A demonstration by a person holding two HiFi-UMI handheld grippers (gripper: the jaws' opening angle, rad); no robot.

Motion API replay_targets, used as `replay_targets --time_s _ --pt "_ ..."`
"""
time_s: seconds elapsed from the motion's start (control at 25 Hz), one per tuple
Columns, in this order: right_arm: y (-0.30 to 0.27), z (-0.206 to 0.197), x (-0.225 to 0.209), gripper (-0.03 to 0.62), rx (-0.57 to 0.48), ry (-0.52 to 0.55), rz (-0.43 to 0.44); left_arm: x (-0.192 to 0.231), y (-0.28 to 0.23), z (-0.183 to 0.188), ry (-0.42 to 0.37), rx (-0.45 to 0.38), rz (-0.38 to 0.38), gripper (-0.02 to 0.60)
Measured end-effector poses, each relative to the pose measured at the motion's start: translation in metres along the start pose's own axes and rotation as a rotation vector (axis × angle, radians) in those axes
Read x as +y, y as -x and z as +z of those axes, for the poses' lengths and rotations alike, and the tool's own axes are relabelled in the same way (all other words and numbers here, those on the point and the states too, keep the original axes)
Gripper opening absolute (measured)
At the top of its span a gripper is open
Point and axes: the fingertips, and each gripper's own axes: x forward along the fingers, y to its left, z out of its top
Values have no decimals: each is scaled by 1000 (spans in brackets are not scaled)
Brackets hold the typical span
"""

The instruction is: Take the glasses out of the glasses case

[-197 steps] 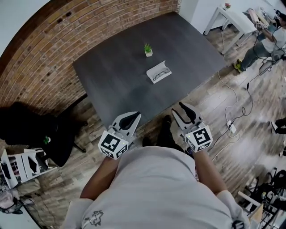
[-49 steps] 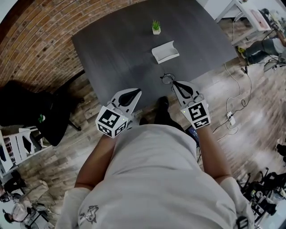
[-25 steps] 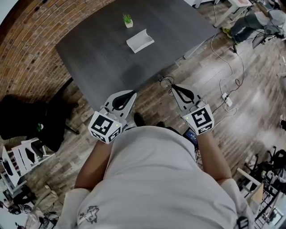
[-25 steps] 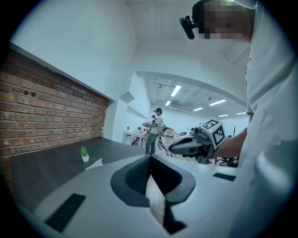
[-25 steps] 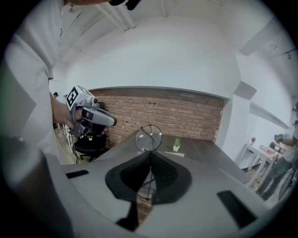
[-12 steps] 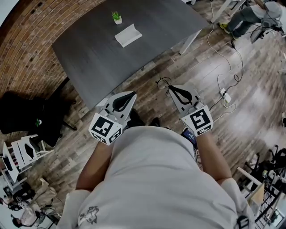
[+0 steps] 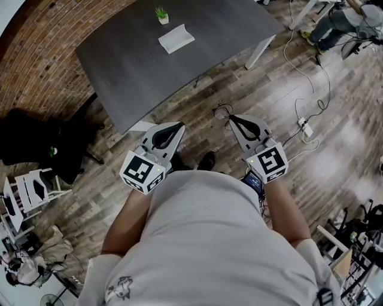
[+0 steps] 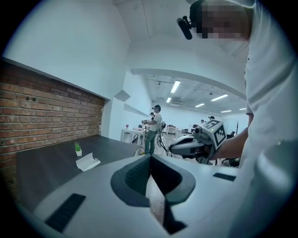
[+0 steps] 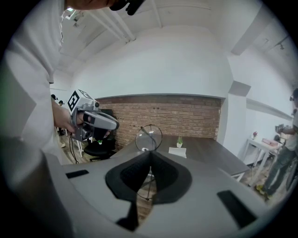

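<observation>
The wire-rimmed glasses [image 7: 222, 111] hang from my right gripper [image 7: 230, 118], which is shut on them, held over the wooden floor away from the table. In the right gripper view a round lens of the glasses [image 9: 149, 137] stands just past the closed jaws of the right gripper [image 9: 150, 155]. The white glasses case [image 7: 176, 38] lies open with nothing in it on the dark table [image 7: 137, 72], far ahead. It also shows as the case [image 8: 87, 162] and the case [image 9: 177, 151]. My left gripper [image 7: 179, 125] is shut with nothing in it; its jaws meet in the left gripper view [image 8: 150, 158].
A small potted plant [image 7: 161, 14] stands behind the case. A black chair [image 7: 36, 149] sits left of the table. Cables and a power strip [image 7: 304, 127] lie on the floor at right. A person [image 7: 338, 18] stands by white desks at the far right.
I have backed away from the table: it has slid up and grown smaller in the head view. The glasses, earlier in the case, stay in the right gripper. Both grippers now hang over floor.
</observation>
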Motion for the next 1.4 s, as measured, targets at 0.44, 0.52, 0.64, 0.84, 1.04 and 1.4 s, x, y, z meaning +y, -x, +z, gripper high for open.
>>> replay_targets --time_s 0.44,0.52,0.64,0.84,1.04,1.4 --pt "0 14 45 14 -6 6 -11 0 44 -11 -7 9 -17 11" --pt "0 17 57 14 -6 7 -16 0 56 -12 -12 6 -25 11" --pt "-3 21 75 14 -4 10 -23 2 77 -14 -10 -1 -31 11" --pt "-9 25 112 14 3 21 -34 7 113 -22 0 -12 -37 11" --pt "-10 31 146 15 3 25 -42 9 146 -26 -1 -26 -49 11" --pt "-10 42 204 15 -20 17 -64 10 197 -35 -7 -46 -64 11"
